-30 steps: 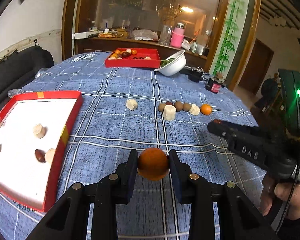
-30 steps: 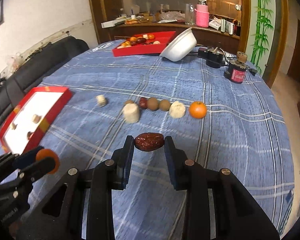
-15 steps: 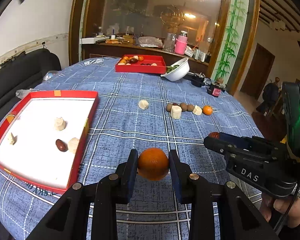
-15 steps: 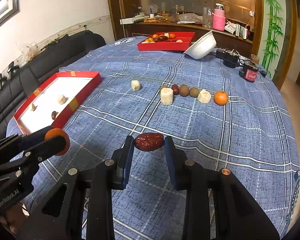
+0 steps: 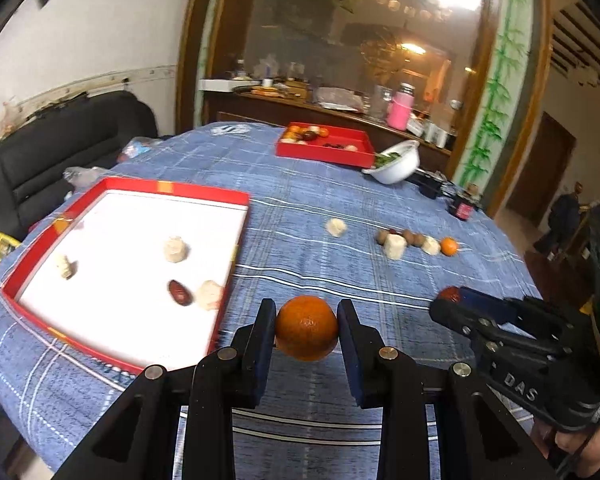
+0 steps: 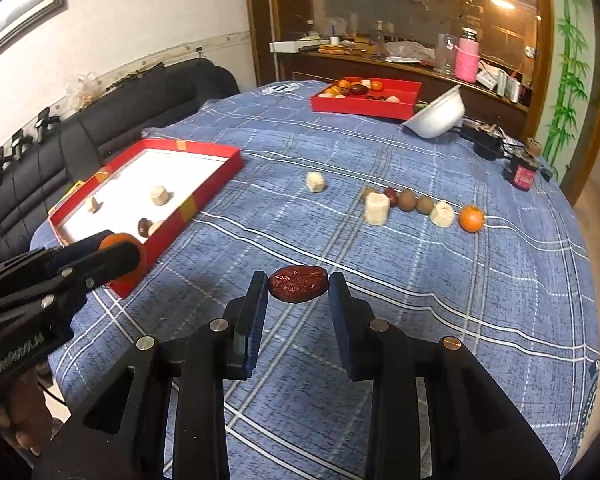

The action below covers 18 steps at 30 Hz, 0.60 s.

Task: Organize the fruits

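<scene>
My left gripper (image 5: 306, 334) is shut on an orange mandarin (image 5: 306, 333), held above the blue checked cloth just right of the near red tray (image 5: 228, 276). It also shows in the right wrist view (image 6: 120, 258). My right gripper (image 6: 298, 290) is shut on a red date (image 6: 297, 289), raised over the table's middle. The tray's white floor holds a red date (image 5: 179, 293) and three pale chunks (image 5: 175, 249). A row of loose fruit lies farther back, ending in an orange mandarin (image 6: 471, 218).
A second red tray (image 6: 366, 96) with several fruits stands at the far side, beside a tipped white bowl (image 6: 436, 114). A small red-labelled jar (image 6: 522, 170) and black gadgets sit at the far right. A black sofa (image 6: 100, 124) runs along the left.
Both grippers have risen and drawn back, so more of the table shows. The left one has shifted toward the near red tray. Each still holds its fruit.
</scene>
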Tool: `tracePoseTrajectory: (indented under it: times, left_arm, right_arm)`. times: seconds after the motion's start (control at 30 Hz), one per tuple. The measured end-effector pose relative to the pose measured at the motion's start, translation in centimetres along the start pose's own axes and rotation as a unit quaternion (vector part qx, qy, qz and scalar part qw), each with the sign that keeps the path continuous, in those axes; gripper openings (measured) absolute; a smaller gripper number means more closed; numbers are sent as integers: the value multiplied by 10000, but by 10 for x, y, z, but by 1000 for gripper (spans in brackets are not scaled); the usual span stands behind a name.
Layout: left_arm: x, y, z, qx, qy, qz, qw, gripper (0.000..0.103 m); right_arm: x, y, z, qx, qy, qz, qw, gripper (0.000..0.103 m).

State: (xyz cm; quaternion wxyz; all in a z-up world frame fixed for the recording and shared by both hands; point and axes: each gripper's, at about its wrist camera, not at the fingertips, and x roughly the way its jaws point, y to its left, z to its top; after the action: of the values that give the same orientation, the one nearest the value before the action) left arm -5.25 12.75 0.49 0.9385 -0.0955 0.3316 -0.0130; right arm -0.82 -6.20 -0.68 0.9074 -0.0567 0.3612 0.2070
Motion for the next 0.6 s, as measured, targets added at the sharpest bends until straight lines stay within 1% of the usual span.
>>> tracePoseTrajectory:
  times: [0.27,0.6]
  left_arm:
    - [2,24,5,-274,-32,350,9990,30]
    - [0,57,12,-584,-162,632,9962,30]
  right_arm:
    - [7,19,5,-199,37,151,9997,30]
    - [21,52,20,-521,81,381,9979,30]
